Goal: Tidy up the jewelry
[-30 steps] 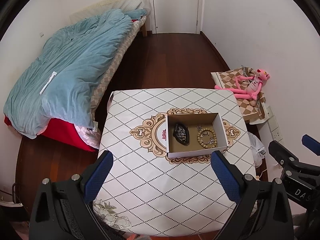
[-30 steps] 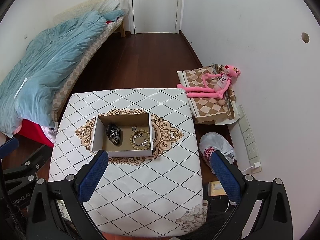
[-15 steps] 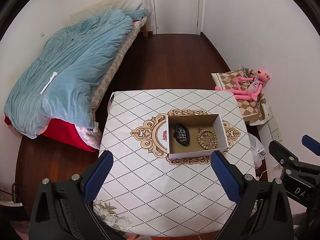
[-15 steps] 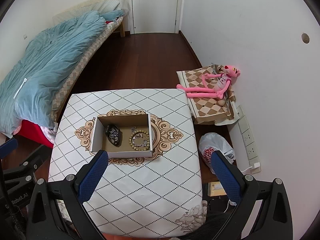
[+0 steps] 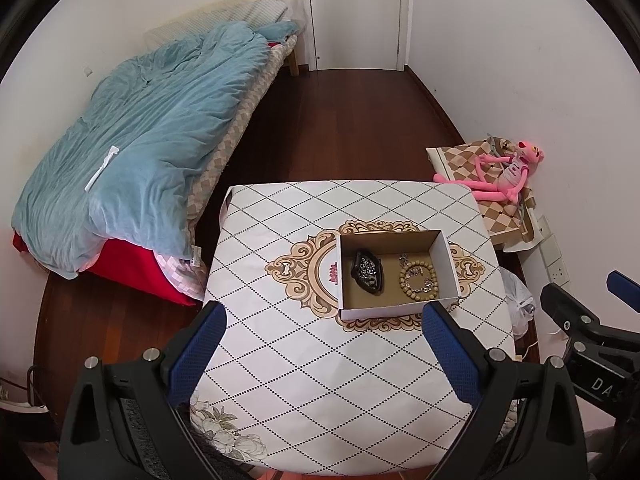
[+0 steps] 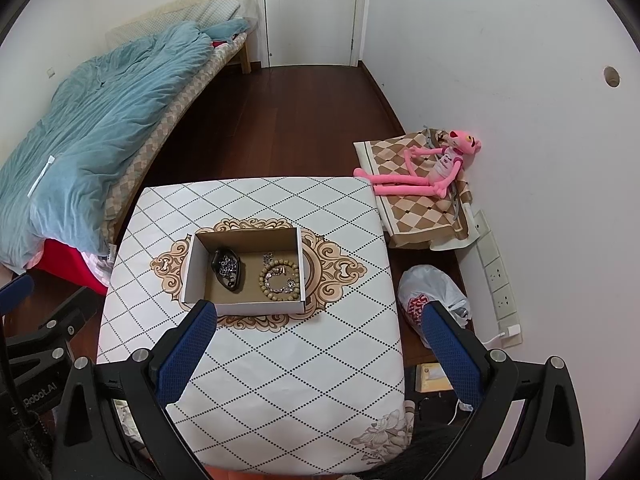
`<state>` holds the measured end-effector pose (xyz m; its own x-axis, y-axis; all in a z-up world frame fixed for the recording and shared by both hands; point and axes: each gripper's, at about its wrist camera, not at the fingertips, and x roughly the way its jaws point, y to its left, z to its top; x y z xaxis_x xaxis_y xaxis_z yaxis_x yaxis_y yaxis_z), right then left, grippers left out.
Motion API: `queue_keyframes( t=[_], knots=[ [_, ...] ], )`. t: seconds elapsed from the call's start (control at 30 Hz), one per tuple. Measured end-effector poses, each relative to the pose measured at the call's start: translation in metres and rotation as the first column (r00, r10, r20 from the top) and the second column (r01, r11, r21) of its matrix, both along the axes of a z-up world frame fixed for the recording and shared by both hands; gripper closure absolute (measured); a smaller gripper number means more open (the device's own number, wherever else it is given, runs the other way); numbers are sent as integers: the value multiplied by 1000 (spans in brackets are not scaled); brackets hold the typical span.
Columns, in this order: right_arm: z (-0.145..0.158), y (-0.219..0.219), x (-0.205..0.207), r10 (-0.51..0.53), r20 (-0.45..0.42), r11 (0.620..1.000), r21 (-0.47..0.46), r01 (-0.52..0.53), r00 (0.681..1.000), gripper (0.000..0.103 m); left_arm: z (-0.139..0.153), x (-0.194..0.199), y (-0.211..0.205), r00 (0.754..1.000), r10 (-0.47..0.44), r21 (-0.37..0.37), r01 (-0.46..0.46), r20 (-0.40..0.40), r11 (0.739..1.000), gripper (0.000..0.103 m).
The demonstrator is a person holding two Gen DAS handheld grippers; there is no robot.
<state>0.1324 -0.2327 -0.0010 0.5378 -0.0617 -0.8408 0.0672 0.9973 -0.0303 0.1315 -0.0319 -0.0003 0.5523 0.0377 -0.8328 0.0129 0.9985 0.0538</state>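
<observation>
Fingers of my left gripper (image 5: 320,344) stand wide apart with nothing between them, hanging over the near part of the table (image 5: 304,400); my right gripper (image 6: 318,346) is spread just as wide and just as empty. Beyond both sits the cardboard box (image 5: 394,312), near the middle of the patterned cloth. Inside it lie a dark oval clip (image 5: 367,272) with sparkly stones on the left and a ring of wooden beads (image 5: 417,283) on the right, with a small silvery piece just behind the beads.

Over the last second the box has slid slightly lower in both views, so I judge both grippers are easing forward (a small drift, not a reach). Nothing in the box has shifted, and the jewelry already lies inside, so sorting looks either close to done or not yet begun.

From the left camera I see my right gripper at the far right edge, and a thin chain end (image 5: 454,303) outside the box's near right corner. From the right camera that corner looks bare, but a white plastic bag (image 6: 434,294) on the floor shows fully.
</observation>
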Motion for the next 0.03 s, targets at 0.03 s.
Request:
queue_keyframes(
  t=[0.03],
  knots=[
    [0,0,0,0,-1,1000,2,0,1000,0,0,0,0,1000,-2,-4,2,-2,1000,3]
  ],
)
